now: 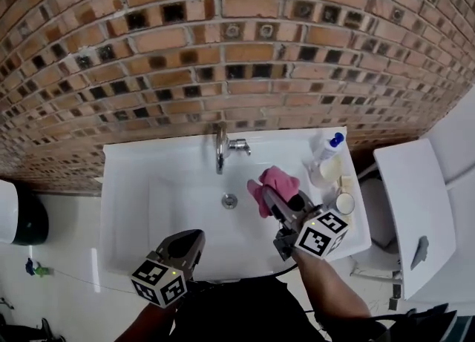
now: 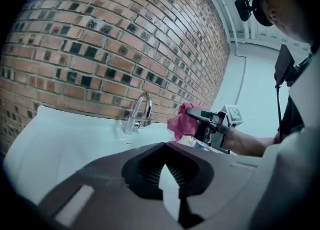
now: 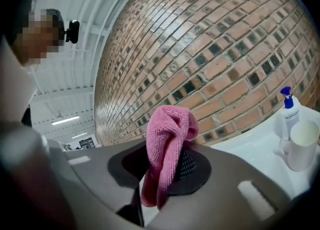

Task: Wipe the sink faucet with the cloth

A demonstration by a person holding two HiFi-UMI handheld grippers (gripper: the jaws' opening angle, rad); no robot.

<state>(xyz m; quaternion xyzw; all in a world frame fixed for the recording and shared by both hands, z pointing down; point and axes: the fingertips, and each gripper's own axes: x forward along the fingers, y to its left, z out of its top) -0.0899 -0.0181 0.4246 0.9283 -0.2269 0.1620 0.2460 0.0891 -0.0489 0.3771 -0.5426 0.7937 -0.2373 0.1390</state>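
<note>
My right gripper (image 3: 161,171): jaws clamped on pink cloth (image 3: 170,129), bunched between them, top poking past tips. My left gripper (image 2: 167,171): jaws narrow gap, nothing between. Faucet (image 2: 137,114) ahead of left jaws, slightly left, apart from cloth, above white sink (image 1: 130,185).

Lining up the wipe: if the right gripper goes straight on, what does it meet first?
Likely the faucet: in the head view the right gripper, shut on the pink cloth, points at it. Its own view shows only brick wall beyond.
</note>
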